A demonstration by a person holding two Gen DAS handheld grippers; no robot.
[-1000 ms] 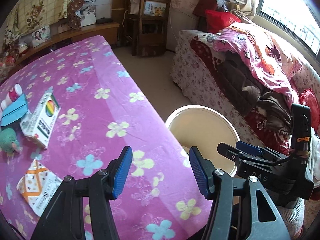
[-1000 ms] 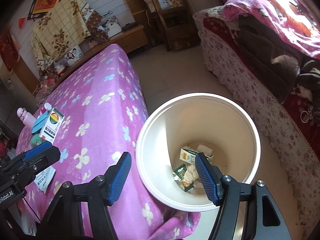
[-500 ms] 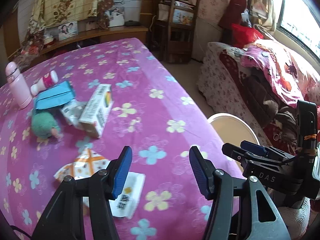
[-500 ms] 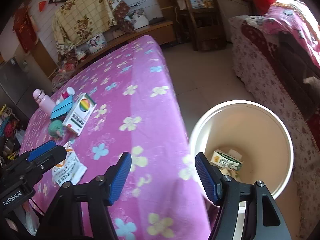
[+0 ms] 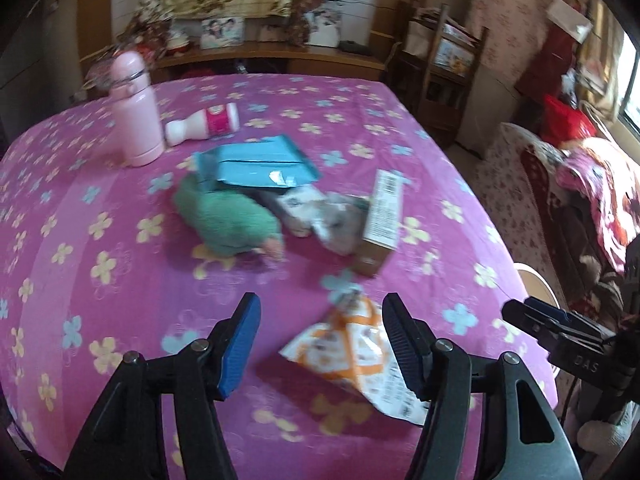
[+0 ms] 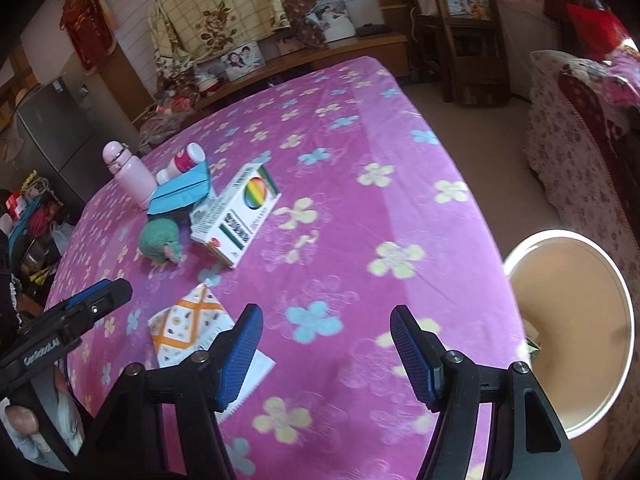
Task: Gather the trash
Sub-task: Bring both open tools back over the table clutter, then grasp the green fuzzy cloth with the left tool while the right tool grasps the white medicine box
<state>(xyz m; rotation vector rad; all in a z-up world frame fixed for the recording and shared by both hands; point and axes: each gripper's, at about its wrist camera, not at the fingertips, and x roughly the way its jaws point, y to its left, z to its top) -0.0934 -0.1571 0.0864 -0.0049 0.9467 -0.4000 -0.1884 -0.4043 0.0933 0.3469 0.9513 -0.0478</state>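
An orange-and-white snack wrapper (image 5: 356, 354) lies on the purple flowered table near its front edge; it also shows in the right wrist view (image 6: 188, 326). My left gripper (image 5: 320, 344) is open and empty, just above and in front of the wrapper. My right gripper (image 6: 326, 352) is open and empty over the table's front right part. A white bin (image 6: 576, 308) stands on the floor right of the table. A crumpled silver wrapper (image 5: 332, 220) lies by a white box (image 6: 240, 216).
On the table stand a pink bottle (image 5: 134, 108), a lying white-and-pink bottle (image 5: 206, 124), a blue packet (image 5: 256, 164) and a green plush toy (image 5: 228, 220). A sofa (image 6: 580, 120) with blankets is to the right, wooden shelves behind.
Both grippers swung left from the bin toward the table. The left gripper now faces the wrapper and the pile of items. Both stay open.
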